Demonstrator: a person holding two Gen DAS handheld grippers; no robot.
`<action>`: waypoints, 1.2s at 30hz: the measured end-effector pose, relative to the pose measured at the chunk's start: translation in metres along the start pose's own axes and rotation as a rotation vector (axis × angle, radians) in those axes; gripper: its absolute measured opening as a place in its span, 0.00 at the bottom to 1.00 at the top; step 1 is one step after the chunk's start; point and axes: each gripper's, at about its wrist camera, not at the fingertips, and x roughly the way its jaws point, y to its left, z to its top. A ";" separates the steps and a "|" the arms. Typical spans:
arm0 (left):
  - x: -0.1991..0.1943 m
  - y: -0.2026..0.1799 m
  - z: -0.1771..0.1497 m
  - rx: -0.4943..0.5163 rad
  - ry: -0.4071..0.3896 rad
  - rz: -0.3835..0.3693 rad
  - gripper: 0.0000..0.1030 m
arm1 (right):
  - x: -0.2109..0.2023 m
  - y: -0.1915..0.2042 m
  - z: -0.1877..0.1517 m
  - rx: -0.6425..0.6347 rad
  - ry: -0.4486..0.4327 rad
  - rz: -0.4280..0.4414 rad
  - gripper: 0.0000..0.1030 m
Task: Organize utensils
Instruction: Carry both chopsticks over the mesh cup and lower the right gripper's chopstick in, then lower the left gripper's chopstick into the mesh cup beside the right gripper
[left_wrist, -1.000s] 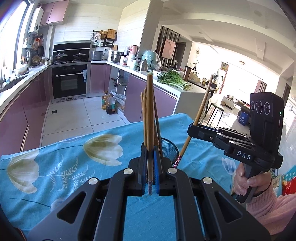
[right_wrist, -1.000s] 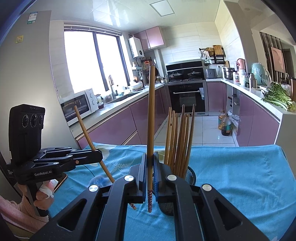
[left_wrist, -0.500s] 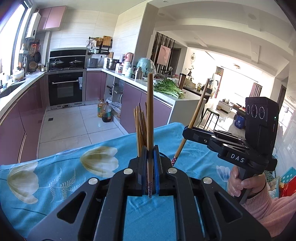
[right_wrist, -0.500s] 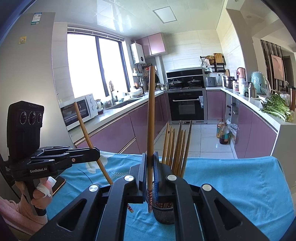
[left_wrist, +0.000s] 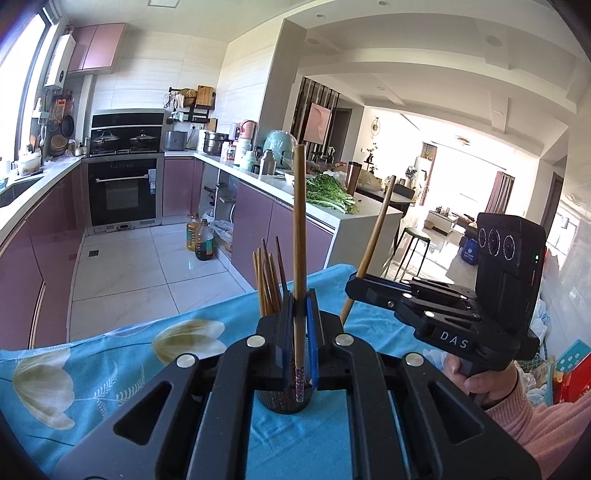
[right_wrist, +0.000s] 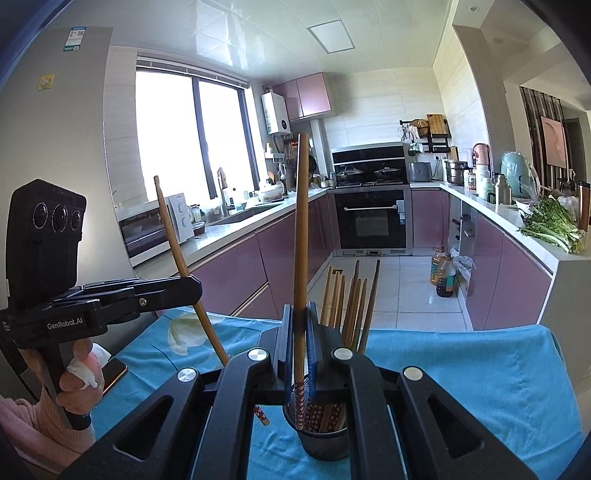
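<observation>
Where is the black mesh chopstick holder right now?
In the right wrist view, the holder stands on the blue tablecloth, low centre, just behind the right gripper.

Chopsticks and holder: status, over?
Left claw shut on one chopstick. Right claw shut on another chopstick. Mesh holder upright, bundle inside. Path clear.

Daylight is flooding both views. In the right wrist view, the window (right_wrist: 188, 136) is blowing out to pure white and throwing glare across the glossy ceiling (right_wrist: 236, 40). In the left wrist view, the living room (left_wrist: 461, 177) beyond the kitchen is washing out the same way. The floor tiles (left_wrist: 147, 266) are reflecting soft sheen. Fisheye distortion is bending walls and cabinets toward dark, vignetted corners. Focus is staying crisp throughout, with no motion blur showing.
</observation>
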 end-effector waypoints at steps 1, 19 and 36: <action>0.000 0.000 0.001 0.001 -0.003 0.001 0.07 | 0.000 0.001 -0.002 -0.001 -0.001 -0.002 0.05; 0.021 -0.002 0.010 -0.017 0.013 -0.003 0.07 | 0.017 -0.003 -0.003 0.014 0.017 -0.028 0.05; 0.058 0.001 0.003 -0.015 0.093 0.002 0.07 | 0.032 -0.008 -0.004 0.030 0.067 -0.043 0.05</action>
